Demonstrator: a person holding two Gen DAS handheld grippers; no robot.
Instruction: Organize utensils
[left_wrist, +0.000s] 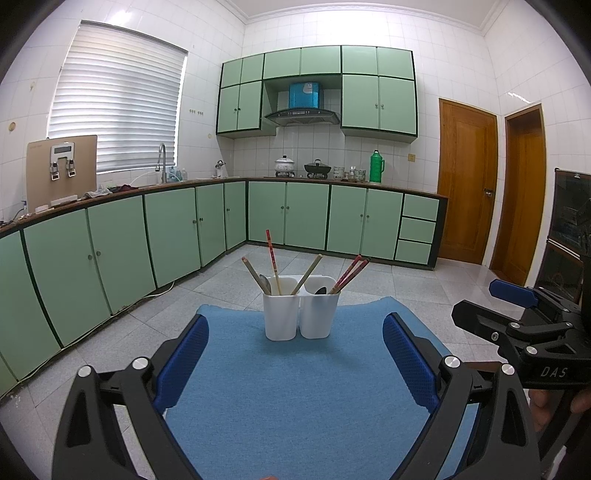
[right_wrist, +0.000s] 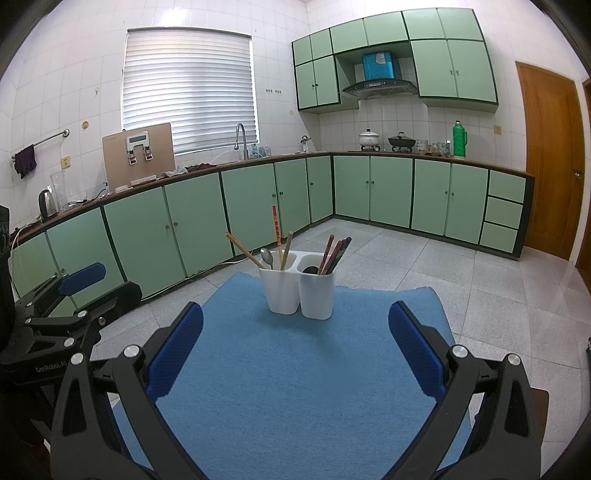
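Observation:
A white two-compartment utensil holder (left_wrist: 298, 314) (right_wrist: 299, 291) stands on a blue cloth (left_wrist: 280, 387) (right_wrist: 295, 369). Its left compartment holds a metal spoon (left_wrist: 264, 283) (right_wrist: 266, 257), wooden chopsticks (left_wrist: 309, 273) and a red chopstick (left_wrist: 272, 260) (right_wrist: 276, 230). Its right compartment holds red and dark chopsticks (left_wrist: 350, 274) (right_wrist: 334, 254) and a dark spoon (left_wrist: 320, 290) (right_wrist: 310, 269). My left gripper (left_wrist: 295, 332) is open and empty, short of the holder. My right gripper (right_wrist: 295, 325) is open and empty, also short of it. Each gripper shows at the other view's edge.
The cloth covers a small table; grey tiled floor (left_wrist: 424, 288) lies beyond. Green cabinets (left_wrist: 177, 232) run along the left and far walls under a countertop with a sink tap, pots and a green flask (left_wrist: 376, 167). Wooden doors (left_wrist: 467, 181) stand at right.

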